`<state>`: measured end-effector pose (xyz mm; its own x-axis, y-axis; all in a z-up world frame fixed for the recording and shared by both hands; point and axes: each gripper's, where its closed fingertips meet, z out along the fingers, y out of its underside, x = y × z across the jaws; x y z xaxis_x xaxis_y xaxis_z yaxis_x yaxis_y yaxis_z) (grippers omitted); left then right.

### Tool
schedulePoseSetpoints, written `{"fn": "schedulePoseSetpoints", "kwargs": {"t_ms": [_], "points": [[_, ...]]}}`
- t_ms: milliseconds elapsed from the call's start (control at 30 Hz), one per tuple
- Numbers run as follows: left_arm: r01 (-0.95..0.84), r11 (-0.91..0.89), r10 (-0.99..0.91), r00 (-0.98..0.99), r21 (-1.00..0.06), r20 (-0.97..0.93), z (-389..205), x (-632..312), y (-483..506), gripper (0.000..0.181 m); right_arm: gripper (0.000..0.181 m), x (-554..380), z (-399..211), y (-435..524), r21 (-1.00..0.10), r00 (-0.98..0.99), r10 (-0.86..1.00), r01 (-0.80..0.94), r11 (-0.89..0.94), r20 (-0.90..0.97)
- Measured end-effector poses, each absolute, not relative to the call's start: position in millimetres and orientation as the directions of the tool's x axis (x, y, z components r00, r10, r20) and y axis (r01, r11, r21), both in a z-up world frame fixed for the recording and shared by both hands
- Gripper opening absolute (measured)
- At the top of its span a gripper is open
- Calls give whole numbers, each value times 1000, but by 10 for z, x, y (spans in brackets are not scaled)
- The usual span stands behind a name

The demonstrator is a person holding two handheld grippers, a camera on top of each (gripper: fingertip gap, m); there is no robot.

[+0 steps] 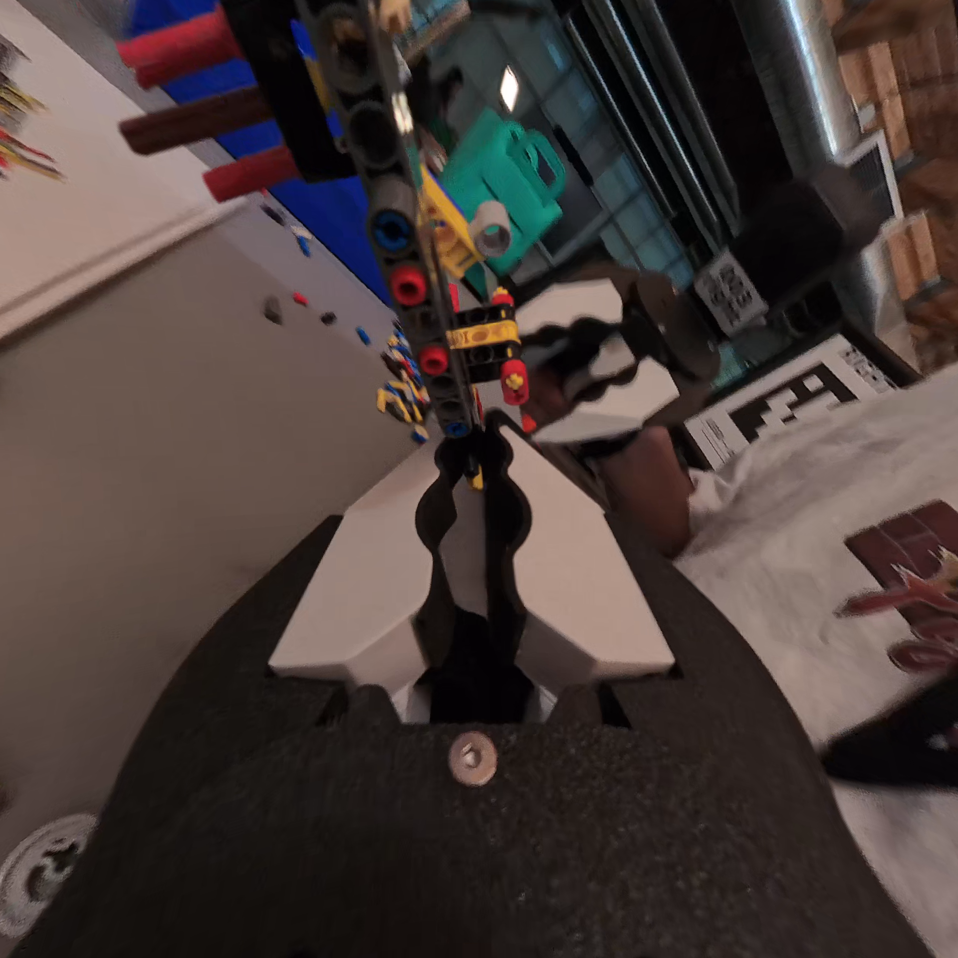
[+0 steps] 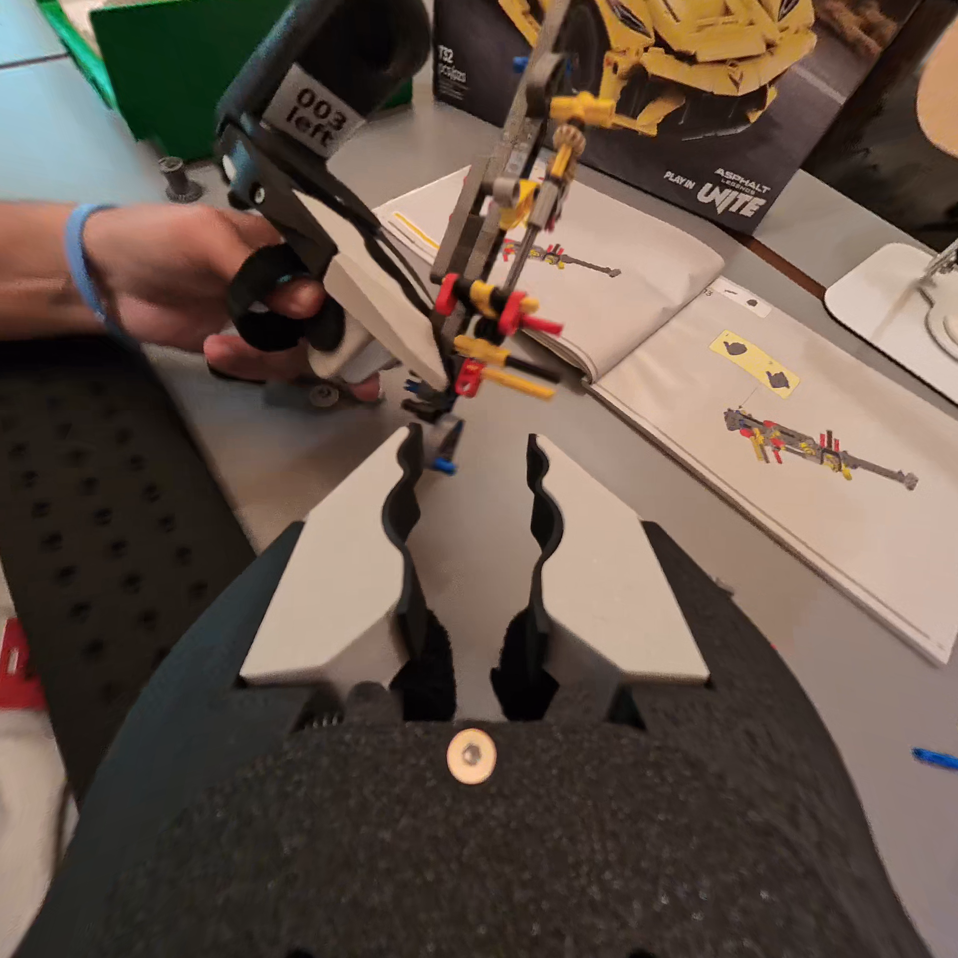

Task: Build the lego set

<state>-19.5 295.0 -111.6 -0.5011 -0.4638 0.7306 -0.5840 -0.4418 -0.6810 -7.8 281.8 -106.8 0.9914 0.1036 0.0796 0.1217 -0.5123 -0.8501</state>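
A long dark Lego Technic beam assembly (image 1: 409,285) with red and blue pins and yellow parts sticks up out of my left gripper (image 1: 477,448), which is shut on its lower end. In the right wrist view the same assembly (image 2: 487,233) stands tilted above the table, held by the left gripper (image 2: 435,378) in a person's hand (image 2: 171,280). My right gripper (image 2: 474,440) is open and empty just below the assembly's bottom end. A small grey piece with a blue pin (image 2: 443,448) hangs there by its left fingertip. The right gripper also shows, blurred, in the left wrist view (image 1: 596,363).
An open instruction booklet (image 2: 674,363) lies on the grey table, with the set's box (image 2: 700,114) behind it. A green bin (image 2: 181,78) and a black perforated mat (image 2: 78,492) are on the left. A blue pin (image 2: 933,759) lies at the right. Loose pieces (image 1: 399,378) lie scattered. Less than 4 cm separates the two grippers' tips.
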Motion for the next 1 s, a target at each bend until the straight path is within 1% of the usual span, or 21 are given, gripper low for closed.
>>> {"fn": "schedulePoseSetpoints", "kwargs": {"t_ms": [33,100,167,200,267,333,367,433,500,567,667,700,767,833,900,967,1000], "points": [[-634,-389,-419,-524,-668,741,-1128,-260,2876,6,38,-56,-1033,2789,-854,988,141,124,-505,60],[-741,-251,-297,-553,-623,778,-1150,-455,2708,6,38,73,-913,2783,-878,988,152,61,-476,-14],[-811,-164,-199,-530,-561,824,-1127,-588,2620,6,38,45,-798,2801,-896,959,250,-9,-445,-134],[-846,-100,-139,-510,-524,849,-1107,-684,2580,5,42,47,-784,2827,-892,940,286,-37,-450,-184],[-879,-29,-138,-468,-476,873,-1136,-714,2568,6,49,40,-794,2900,-886,906,343,-70,-459,-249],[-911,24,-60,-412,-411,909,-1056,-783,2567,6,50,-58,-768,2929,-875,842,410,-135,-466,-349],[-918,36,-59,-397,-395,916,-1052,-777,2581,6,49,-48,-810,2948,-849,824,396,-178,-497,-405],[-922,64,-114,-388,-383,915,-1115,-748,2624,6,46,47,-923,2972,-794,803,329,-267,-546,-497],[-922,98,-103,-383,-373,918,-1102,-773,2636,6,39,-8,-938,2962,-718,691,320,-413,-560,-648],[-926,109,-105,-371,-361,923,-1100,-739,2642,6,35,-203,-947,2943,-646,547,371,-489,-586,-751],[-924,144,-91,-368,-354,925,-1097,-741,2608,6,10,-305,-996,3010,-585,475,348,-575,-573,-808],[-925,139,-94,-368,-354,925,-1101,-726,2597,6,7,-296,-973,3031,-556,438,345,-620,-554,-830],[-933,87,-137,-358,-349,924,-1141,-628,2634,9,7,-199,-1038,3085,-497,415,275,-704,-507,-867],[-929,22,-234,-364,-370,901,-1252,-514,2738,20,7,-77,-1177,3106,-450,416,178,-767,-458,-892],[-899,-42,-339,-398,-436,853,-1336,-422,2873,31,6,20,-1258,3094,-388,373,120,-827,-407,-920],[-848,-103,-430,-434,-520,792,-1342,-379,3000,33,6,116,-1310,3074,-339,335,73,-873,-350,-939],[-801,-127,-499,-458,-585,736,-1333,-359,3071,34,6,170,-1323,3067,-328,329,53,-891,-314,-943]]}}
